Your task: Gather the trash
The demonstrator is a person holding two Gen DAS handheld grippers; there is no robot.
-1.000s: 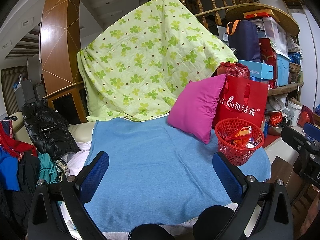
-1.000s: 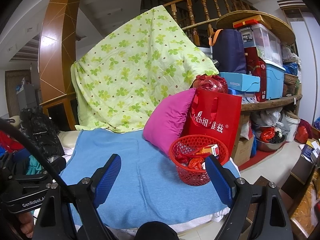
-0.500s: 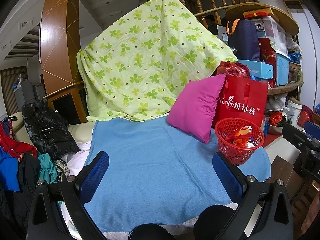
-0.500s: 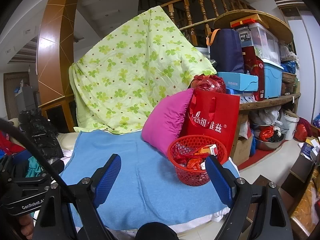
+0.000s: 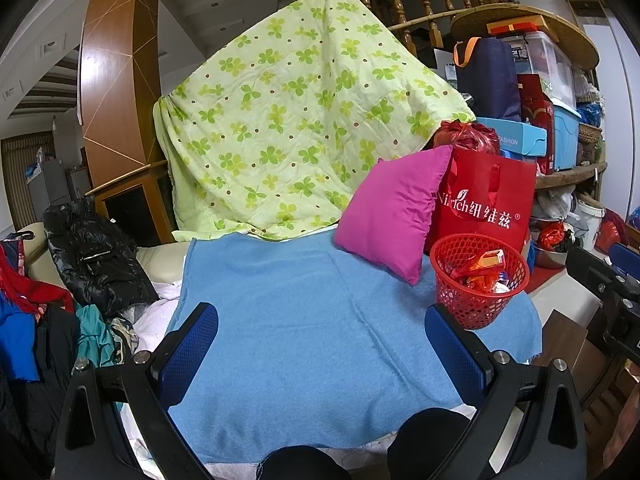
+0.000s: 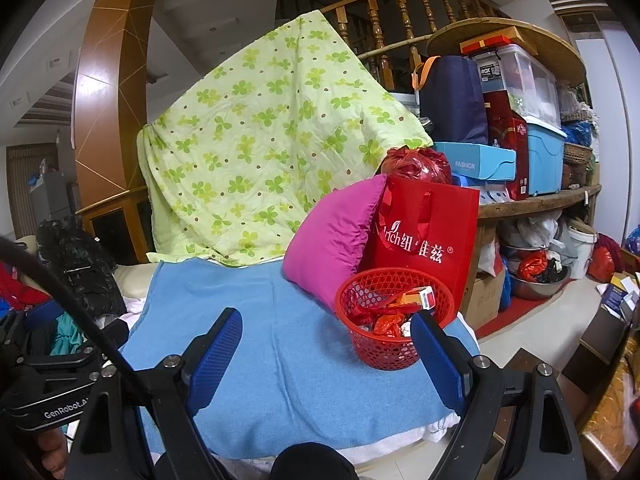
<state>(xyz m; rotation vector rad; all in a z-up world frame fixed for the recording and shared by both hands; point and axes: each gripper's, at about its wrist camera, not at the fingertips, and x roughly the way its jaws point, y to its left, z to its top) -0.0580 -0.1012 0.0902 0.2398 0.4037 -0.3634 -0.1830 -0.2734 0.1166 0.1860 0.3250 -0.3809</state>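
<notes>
A: Where was the trash when you looked?

B: It sat in the red basket (image 6: 394, 318), a mesh one that stood on the blue blanket (image 5: 320, 320) near its right edge. Red and orange wrappers (image 6: 386, 320) and a small carton (image 6: 420, 296) lay piled inside it.

A: What stood around the basket?

B: A magenta pillow (image 6: 334, 242) leaned just behind it on the left, and a red gift bag (image 6: 428, 236) stood upright right behind it. A green clover-print quilt (image 5: 304, 128) hung over something at the back of the blanket.

A: And the grippers?

B: The left gripper (image 5: 320, 354) hung over the bare middle of the blanket with its blue fingers (image 5: 188, 354) wide apart and nothing between them. The right gripper (image 6: 328, 354) was the same: fingers (image 6: 440, 358) spread wide, nothing held. In the right wrist view its right finger overlapped the basket's near rim, though I couldn't tell whether it touched.

A: Anything on the blanket itself?

B: Only the basket and the pillow. A black jacket (image 5: 96, 256) and other clothes (image 5: 24, 312) lay heaped off to the left, and boxes and bins filled the wooden shelves (image 6: 540, 196) on the right.
</notes>
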